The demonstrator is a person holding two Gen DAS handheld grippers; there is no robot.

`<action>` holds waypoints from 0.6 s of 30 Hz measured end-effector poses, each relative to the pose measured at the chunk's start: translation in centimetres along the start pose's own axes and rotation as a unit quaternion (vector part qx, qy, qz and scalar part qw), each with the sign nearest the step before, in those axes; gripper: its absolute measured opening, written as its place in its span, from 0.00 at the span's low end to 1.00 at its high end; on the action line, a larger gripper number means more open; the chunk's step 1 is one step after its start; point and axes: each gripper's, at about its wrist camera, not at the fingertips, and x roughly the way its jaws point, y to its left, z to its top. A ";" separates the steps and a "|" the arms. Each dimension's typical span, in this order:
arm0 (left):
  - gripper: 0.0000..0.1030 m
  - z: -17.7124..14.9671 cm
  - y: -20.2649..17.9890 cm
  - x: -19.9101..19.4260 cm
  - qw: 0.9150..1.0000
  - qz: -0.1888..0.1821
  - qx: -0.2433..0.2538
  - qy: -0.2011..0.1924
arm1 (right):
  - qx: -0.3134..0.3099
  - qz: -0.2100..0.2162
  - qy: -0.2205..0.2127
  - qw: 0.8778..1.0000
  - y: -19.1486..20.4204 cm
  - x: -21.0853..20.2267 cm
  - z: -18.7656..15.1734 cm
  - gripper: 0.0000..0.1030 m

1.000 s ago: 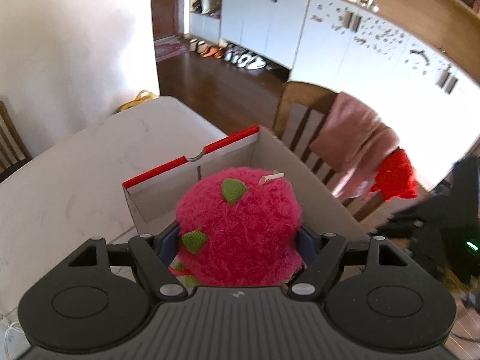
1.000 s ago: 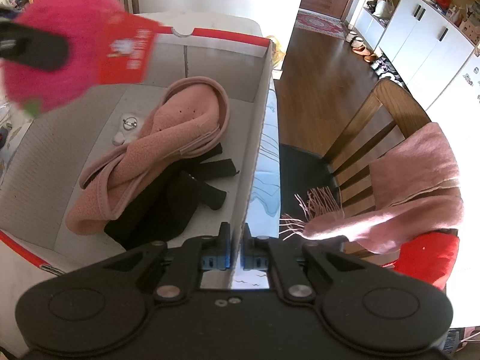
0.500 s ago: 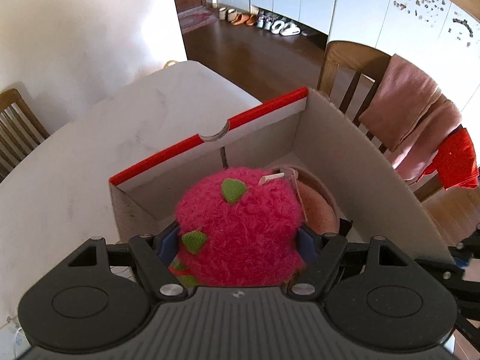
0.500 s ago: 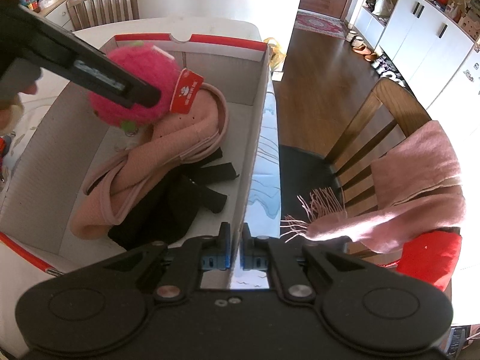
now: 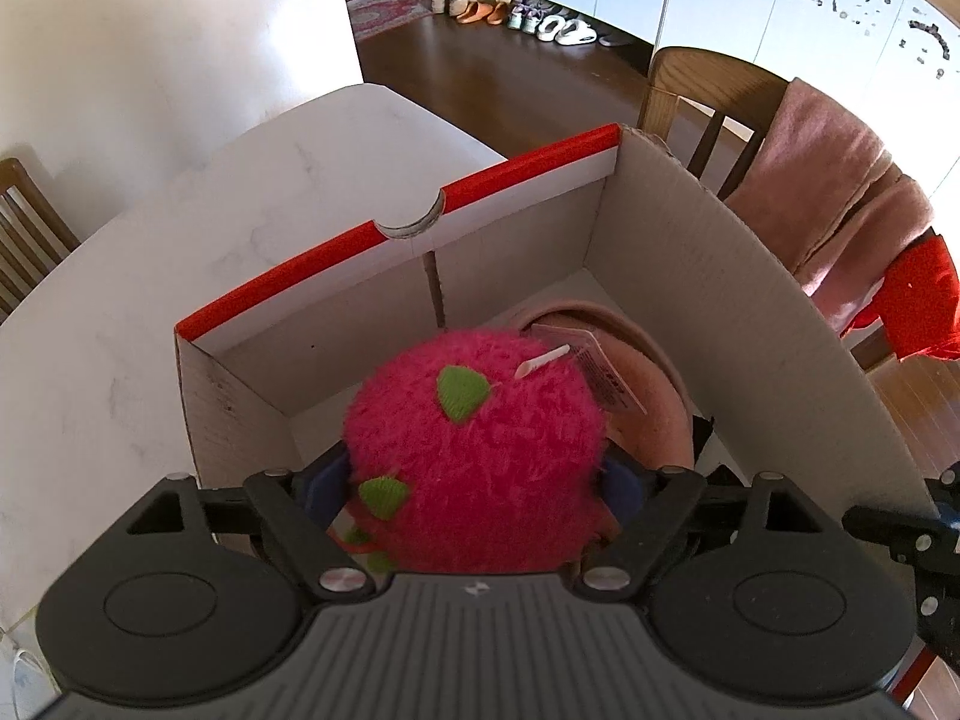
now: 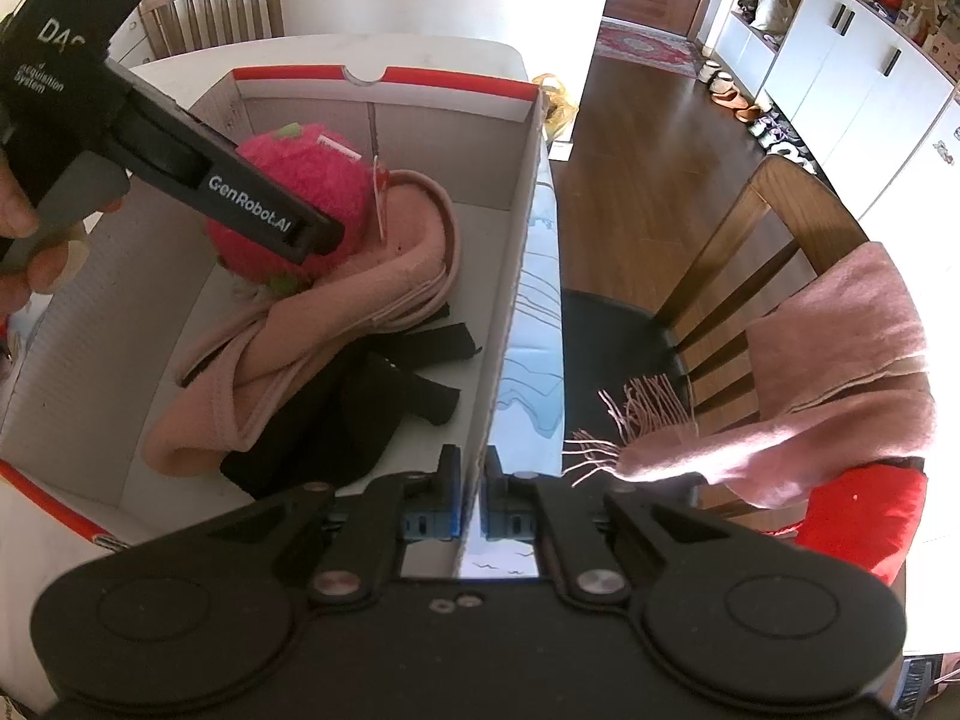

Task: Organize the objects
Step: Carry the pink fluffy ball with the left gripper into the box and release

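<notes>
Inside the cardboard box [image 5: 708,276], over its far-left part, the left gripper [image 5: 474,480] now holds the pink plush toy [image 5: 480,450] low between the walls; a second earlier the toy was above the red-edged rim. Its jaws are opening, with the toy between them and the blue pads apparently at the fur, so release has begun but is not confirmed. From the right wrist view the toy [image 6: 288,210] sits against the pink garment [image 6: 336,324], which lies over a black garment [image 6: 360,408] on the box floor. The right gripper [image 6: 471,504] is unchanged, clamped shut on the near end of the box's right wall [image 6: 510,276], steadying it. Judgement: placement is nearly complete; the toy should settle beside the garments once freed.
</notes>
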 end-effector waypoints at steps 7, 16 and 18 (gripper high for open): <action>0.84 -0.5 0.5 -0.5 1.000 -0.008 -0.019 -0.001 | -0.003 -0.001 0.000 1.000 0.1 0.0 -0.1 0.05; 0.96 -1.2 0.9 -3.3 0.998 -0.038 -0.033 -0.029 | -0.007 -0.004 0.000 1.000 0.1 0.0 -0.1 0.05; 0.96 -1.1 0.7 -3.9 0.998 -0.045 -0.033 -0.037 | -0.009 -0.006 0.001 1.000 0.2 0.0 -0.1 0.05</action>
